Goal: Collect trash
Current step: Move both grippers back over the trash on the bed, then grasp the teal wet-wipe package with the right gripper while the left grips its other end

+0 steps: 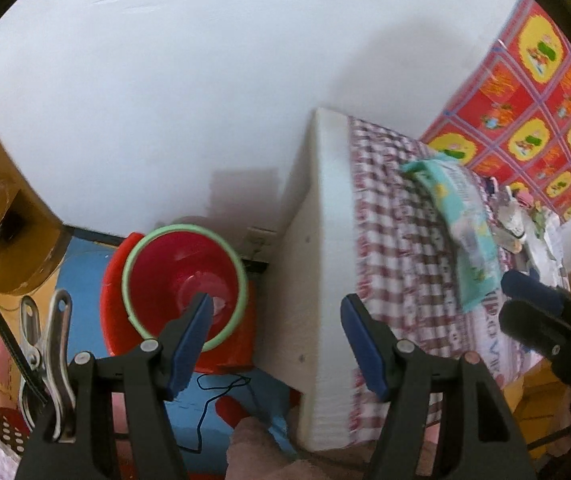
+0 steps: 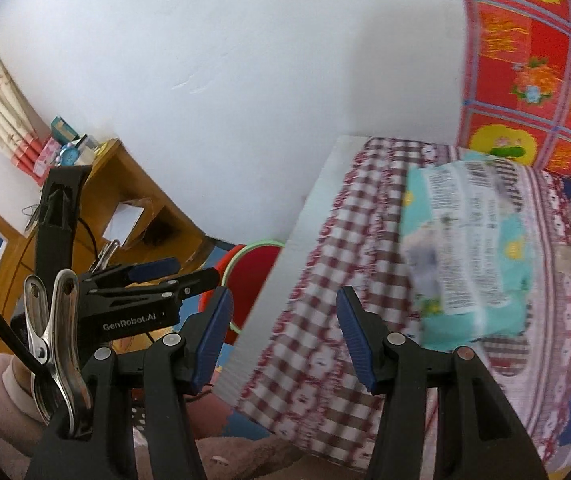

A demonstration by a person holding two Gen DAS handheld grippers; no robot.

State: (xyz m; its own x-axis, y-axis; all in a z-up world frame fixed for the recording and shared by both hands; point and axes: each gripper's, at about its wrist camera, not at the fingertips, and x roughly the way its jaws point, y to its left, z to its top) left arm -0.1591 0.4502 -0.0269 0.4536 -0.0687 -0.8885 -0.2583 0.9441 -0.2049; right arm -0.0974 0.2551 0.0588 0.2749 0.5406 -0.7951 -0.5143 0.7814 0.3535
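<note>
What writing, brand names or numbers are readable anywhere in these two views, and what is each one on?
"GenRobot.AI": white letters on the black body of the left gripper, seen from the right wrist view.
Teal packet on the checked cloth: a white panel of fine print with a barcode, too blurred to read.
Checked cloth near its edge: large pale letters, too blurred to read.
Red patterned sheet: pictures only, no text legible.

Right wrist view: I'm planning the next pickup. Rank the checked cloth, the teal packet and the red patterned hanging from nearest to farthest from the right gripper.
1. Checked cloth, directly between and beyond the open jaws of the right gripper.
2. Teal packet, ahead to the right, lying on the cloth.
3. Red patterned hanging, upper right, behind the table.
</note>
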